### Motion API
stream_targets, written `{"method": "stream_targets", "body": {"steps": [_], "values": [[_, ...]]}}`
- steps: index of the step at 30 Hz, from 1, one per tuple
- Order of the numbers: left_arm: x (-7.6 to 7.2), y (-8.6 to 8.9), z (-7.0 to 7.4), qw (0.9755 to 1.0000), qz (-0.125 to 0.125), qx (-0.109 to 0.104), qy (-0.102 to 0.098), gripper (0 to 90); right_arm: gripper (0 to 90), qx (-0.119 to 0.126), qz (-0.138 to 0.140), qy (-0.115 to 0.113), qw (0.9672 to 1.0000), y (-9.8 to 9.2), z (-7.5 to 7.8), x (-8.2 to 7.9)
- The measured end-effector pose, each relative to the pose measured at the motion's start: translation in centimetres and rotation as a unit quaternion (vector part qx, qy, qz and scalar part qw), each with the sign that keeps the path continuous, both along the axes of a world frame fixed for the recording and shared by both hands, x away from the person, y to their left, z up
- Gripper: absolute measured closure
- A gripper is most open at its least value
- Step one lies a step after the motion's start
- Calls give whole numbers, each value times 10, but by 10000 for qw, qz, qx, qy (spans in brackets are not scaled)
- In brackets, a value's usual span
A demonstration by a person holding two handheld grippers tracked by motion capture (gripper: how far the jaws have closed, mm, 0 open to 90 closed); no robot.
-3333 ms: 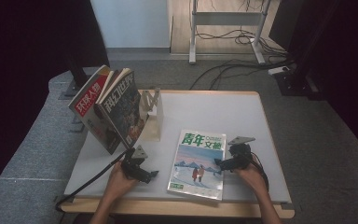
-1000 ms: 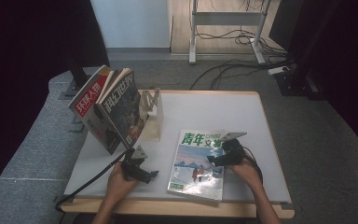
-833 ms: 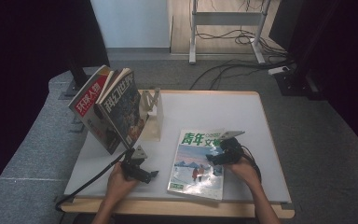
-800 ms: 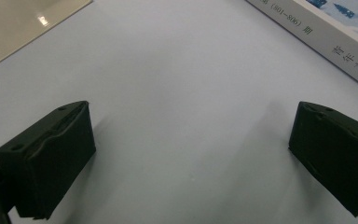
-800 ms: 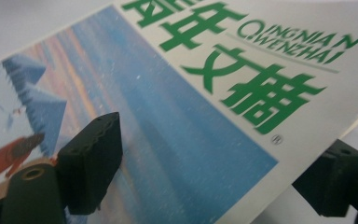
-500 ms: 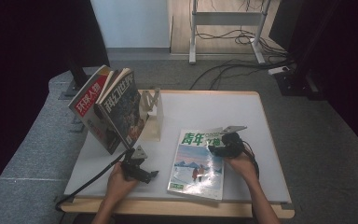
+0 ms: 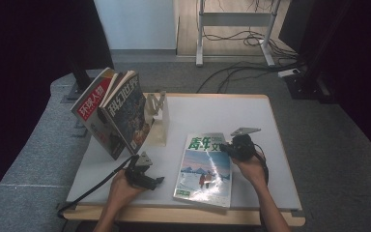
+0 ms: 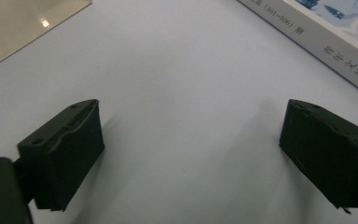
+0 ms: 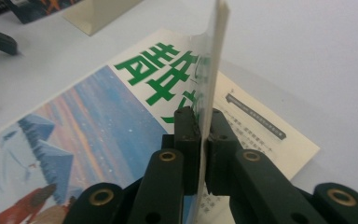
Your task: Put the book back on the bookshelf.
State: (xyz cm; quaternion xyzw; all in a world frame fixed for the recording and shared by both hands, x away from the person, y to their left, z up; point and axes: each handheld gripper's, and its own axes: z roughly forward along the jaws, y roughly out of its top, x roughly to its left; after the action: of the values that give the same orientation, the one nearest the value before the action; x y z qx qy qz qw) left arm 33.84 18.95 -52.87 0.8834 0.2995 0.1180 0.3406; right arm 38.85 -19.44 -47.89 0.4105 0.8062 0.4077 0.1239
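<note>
The right gripper [image 7: 230,146] has just been closing, and its jaws now pinch the front cover [image 9: 213,70] of the magazine [image 7: 204,169] with green characters, which lies flat near the front edge of the white table [image 7: 207,111]; the cover's upper right corner is lifted and stands on edge between the pads, baring the printed page [image 9: 261,135] beneath. The left gripper [image 7: 158,181] rests low over bare tabletop just left of the magazine, its jaws spread wide with nothing between them. At the table's far left, two other magazines [image 7: 113,111] lean against a beige stand [image 7: 158,118].
</note>
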Motion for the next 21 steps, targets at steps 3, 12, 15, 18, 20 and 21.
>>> {"method": "stream_targets", "body": {"steps": [3,12,15,18,20,21], "values": [[0,0,0,10000,-14,-14,26,74,853,6,62,-69,10000,2,4,-3],[6,-10,10,9985,-265,-346,337,142,856,-54,226,-341,9991,8,19,-13],[9,-23,17,9967,-528,-470,408,146,856,-38,268,-454,9986,8,25,-18],[11,-30,21,9955,-651,-531,446,154,856,-5,281,-487,9984,6,29,-20],[13,-37,23,9939,-777,-627,459,169,856,1,290,-518,9982,5,32,-22],[15,-43,24,9925,-888,-658,515,179,856,-1,299,-563,9980,5,34,-24]]}}
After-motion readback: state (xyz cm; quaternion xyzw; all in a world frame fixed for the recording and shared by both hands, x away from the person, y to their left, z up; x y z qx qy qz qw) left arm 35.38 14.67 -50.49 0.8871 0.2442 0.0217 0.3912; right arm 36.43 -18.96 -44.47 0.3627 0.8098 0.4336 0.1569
